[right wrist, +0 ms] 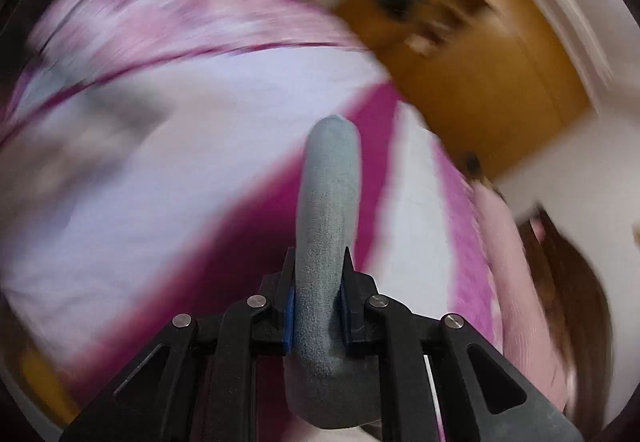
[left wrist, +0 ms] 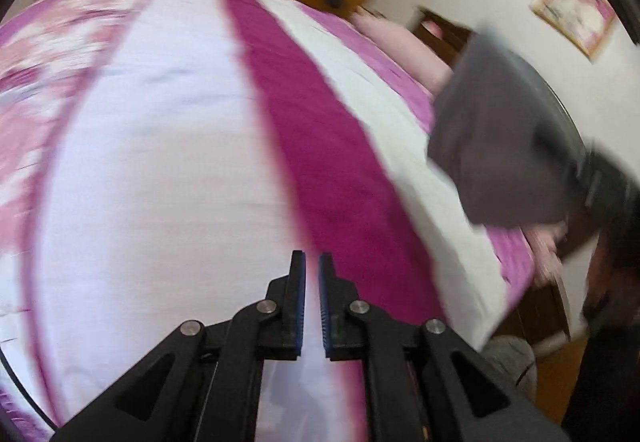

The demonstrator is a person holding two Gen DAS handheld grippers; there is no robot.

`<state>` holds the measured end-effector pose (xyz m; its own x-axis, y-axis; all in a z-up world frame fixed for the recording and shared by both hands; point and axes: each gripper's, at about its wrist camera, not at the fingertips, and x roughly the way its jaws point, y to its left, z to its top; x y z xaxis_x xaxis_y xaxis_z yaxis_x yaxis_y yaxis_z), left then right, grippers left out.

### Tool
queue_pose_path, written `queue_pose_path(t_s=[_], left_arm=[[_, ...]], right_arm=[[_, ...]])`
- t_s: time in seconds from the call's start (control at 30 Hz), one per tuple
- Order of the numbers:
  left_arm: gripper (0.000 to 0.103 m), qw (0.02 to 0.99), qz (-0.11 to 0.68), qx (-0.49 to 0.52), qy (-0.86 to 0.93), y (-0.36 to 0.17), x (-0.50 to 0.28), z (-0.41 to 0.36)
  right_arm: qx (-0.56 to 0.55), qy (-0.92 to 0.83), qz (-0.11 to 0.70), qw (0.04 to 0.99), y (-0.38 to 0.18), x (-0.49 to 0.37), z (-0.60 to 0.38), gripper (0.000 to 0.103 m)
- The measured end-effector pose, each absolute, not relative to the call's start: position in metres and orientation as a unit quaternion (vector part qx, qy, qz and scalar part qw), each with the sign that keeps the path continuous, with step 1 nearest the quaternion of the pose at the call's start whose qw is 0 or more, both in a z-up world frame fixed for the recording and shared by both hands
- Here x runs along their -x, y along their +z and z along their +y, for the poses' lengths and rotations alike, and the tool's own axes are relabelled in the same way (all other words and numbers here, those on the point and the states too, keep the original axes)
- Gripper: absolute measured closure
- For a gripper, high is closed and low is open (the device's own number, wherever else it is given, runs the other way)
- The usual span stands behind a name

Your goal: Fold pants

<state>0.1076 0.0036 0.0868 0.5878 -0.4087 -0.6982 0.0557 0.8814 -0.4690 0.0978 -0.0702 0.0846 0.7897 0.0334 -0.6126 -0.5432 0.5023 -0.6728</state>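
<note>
The grey pants (left wrist: 488,134) hang folded in the air at the right of the left wrist view, held above the bed. In the right wrist view they show as a thick grey folded edge (right wrist: 326,226) that runs forward between the fingers. My right gripper (right wrist: 318,262) is shut on this fold. My left gripper (left wrist: 312,262) is empty above the bedspread, its jaws nearly together with a narrow gap. Both views are blurred by motion.
The bed (left wrist: 168,146) carries a white cover with a wide magenta stripe (left wrist: 320,146) and a pink floral band at the left. A pink pillow (left wrist: 404,46) lies at the far right. A wooden wardrobe (right wrist: 472,82) and white walls stand behind.
</note>
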Motion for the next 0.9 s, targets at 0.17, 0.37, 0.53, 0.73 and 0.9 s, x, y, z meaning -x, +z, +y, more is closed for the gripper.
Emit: queue_pose_path(t_s=[0.17,0.37,0.53,0.73,0.9], left_arm=[[0.098,0.864,0.407,0.286,-0.077,0.09,-0.085,0.094],[0.098,0.831,0.419,0.362,-0.056,0.064,-0.08,0.147],[0.091,0.819,0.443,0.348,-0.107,0.05,-0.107,0.108],[0.09,0.871,0.429,0.155,-0.183,0.084,-0.11,0.0],[0.09,0.877,0.445,0.038,-0.177,0.077,-0.119,-0.062]], right_arm=[[0.56,0.169,0.22,0.781,-0.006,-0.054,-0.009,0.086],[0.459,0.218,0.255,0.823,0.025,-0.07,-0.034,0.07],[0.227,0.273,0.312,0.881,0.07,-0.079,-0.1,0.047],[0.309,0.274,0.36,0.837,0.021,-0.071,-0.136,0.046],[0.283,0.339,0.357,0.823,0.031,-0.047,-0.145,0.047]])
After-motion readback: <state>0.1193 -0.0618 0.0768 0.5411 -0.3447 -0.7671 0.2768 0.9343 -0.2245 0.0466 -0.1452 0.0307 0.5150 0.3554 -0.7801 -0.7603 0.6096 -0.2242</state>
